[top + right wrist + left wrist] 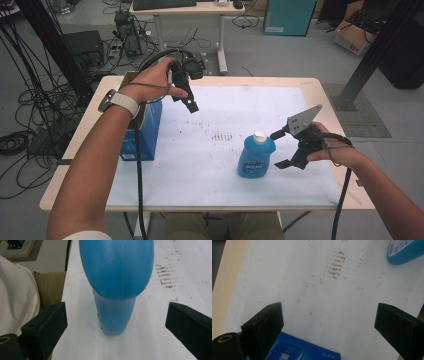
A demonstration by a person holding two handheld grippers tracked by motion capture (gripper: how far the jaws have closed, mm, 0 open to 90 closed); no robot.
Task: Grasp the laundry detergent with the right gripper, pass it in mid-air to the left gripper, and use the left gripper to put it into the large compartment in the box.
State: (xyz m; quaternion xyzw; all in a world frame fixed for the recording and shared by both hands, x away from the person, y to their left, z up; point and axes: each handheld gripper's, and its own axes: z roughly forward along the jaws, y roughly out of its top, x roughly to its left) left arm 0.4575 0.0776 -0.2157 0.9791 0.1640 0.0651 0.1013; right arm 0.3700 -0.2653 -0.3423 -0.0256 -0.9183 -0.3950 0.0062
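Your right gripper (pixel 281 148) gapes beside the upright blue bottle (pixel 256 157), lined up to clamp it, while your left gripper (pixel 189 102) waits open above the blue box (pixel 148 131).

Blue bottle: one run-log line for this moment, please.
blue bottle upright on white sheet | right gripper open beside it | left gripper open, raised

Black gripper (pixel 282 149) with grey plate; white wristwatch (pixel 118 101).
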